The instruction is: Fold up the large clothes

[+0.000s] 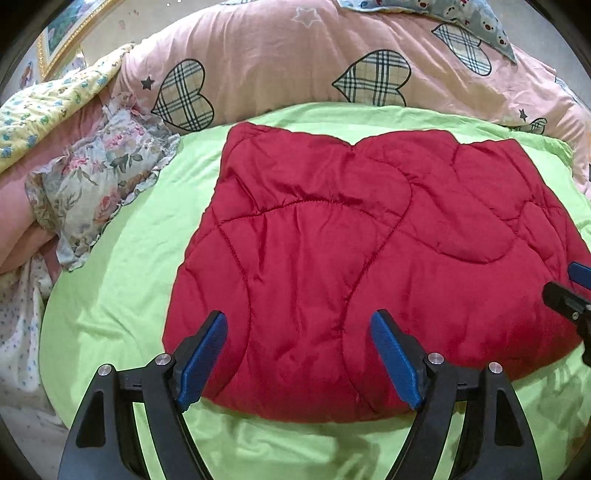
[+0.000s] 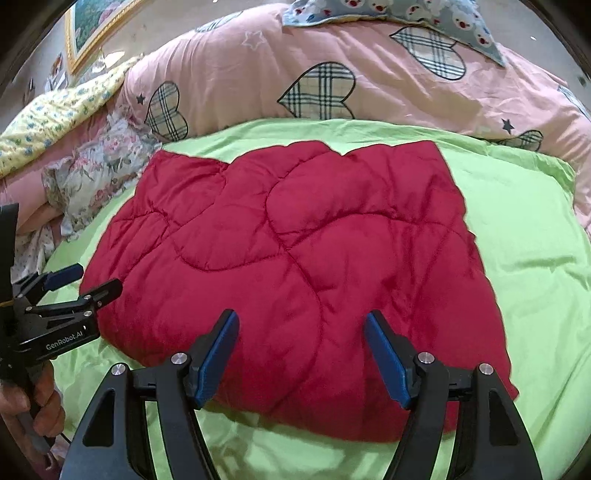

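The red quilted garment [image 1: 354, 266] lies folded flat on the green sheet [image 1: 122, 280] of the bed, while the left gripper [image 1: 299, 358] and right gripper [image 2: 301, 354] hover wide over its near edge, holding nothing.

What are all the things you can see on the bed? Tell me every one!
padded garment: one, red, folded, middle of green sheet
sheet: one, lime green, under the garment
duvet: one, pink with checked hearts, behind
floral cushion: one, pale flowery, left
yellow quilt: one, flowery, far left
blue cloth: one, teddy print, on duvet
picture frame: one, gold, wall
left gripper: black, blue pads, open
right gripper: same, open
hand: one, holding left gripper
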`<state>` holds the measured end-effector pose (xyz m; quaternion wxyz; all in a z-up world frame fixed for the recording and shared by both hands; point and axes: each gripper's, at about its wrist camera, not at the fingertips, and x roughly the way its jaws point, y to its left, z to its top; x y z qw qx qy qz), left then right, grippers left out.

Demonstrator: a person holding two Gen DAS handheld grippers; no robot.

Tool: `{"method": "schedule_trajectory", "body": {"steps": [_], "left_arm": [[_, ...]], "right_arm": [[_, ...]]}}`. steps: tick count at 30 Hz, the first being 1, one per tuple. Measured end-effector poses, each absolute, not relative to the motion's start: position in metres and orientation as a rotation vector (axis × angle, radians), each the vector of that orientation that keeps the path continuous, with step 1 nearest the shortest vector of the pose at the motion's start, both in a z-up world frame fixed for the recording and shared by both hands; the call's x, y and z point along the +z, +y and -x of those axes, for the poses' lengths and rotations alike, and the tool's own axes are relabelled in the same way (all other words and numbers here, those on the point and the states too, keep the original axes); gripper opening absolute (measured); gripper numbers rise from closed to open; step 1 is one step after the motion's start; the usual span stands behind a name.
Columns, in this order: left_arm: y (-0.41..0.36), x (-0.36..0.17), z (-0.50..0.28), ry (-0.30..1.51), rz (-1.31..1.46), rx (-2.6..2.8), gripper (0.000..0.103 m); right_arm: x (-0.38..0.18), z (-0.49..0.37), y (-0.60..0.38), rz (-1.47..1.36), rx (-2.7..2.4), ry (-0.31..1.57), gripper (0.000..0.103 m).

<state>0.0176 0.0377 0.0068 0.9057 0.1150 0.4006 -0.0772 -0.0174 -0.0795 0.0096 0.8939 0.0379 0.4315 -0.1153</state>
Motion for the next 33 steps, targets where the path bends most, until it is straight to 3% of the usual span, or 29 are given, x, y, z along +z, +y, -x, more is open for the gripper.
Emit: {"method": "schedule_trajectory", "body": {"steps": [4,14,33], "left_arm": [[0.037,0.001,-0.033,0.855,-0.232,-0.177,0.082],[0.036,-0.014,-0.081,0.909,-0.2,-0.232,0.099],[0.033,-0.032,-0.139,0.938,-0.195,-0.325,0.1]], "right_arm": [[-0.003,0.004,-0.09,-0.086,-0.259,0.933,0.079],[-0.012,-0.019,-0.123,-0.158,-0.269,0.946,0.08],[-0.017,-0.06,-0.163,-0.272,-0.299,0.982,0.081]]}}
